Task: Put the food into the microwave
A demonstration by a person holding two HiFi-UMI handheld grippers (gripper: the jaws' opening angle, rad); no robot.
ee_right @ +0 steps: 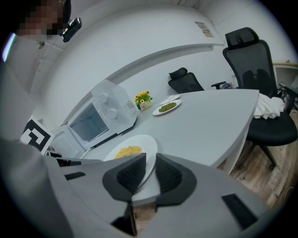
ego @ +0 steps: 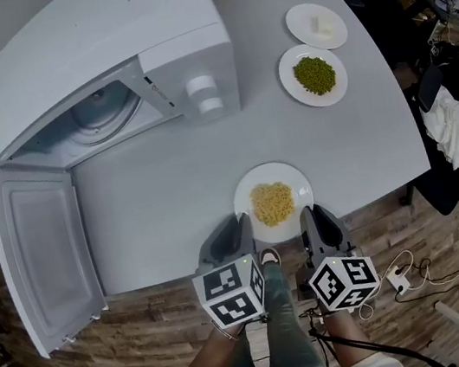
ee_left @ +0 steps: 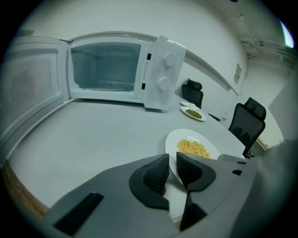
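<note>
Jaws of left gripper (ee_left: 172,161) and right gripper (ee_right: 150,163) pinch opposite rims of the plate (ego: 292,180) (thin edge); lift both together, keep it level toward the open microwave (ego: 99,43).

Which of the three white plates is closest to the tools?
The round white plate of yellow food, rim gripped by the left tool and right tool. The green-pea plate and pale-block plate sit farther back.

Probably an office: swivel chair (ee_right: 253,60) beside curved table (ego: 152,192).
</note>
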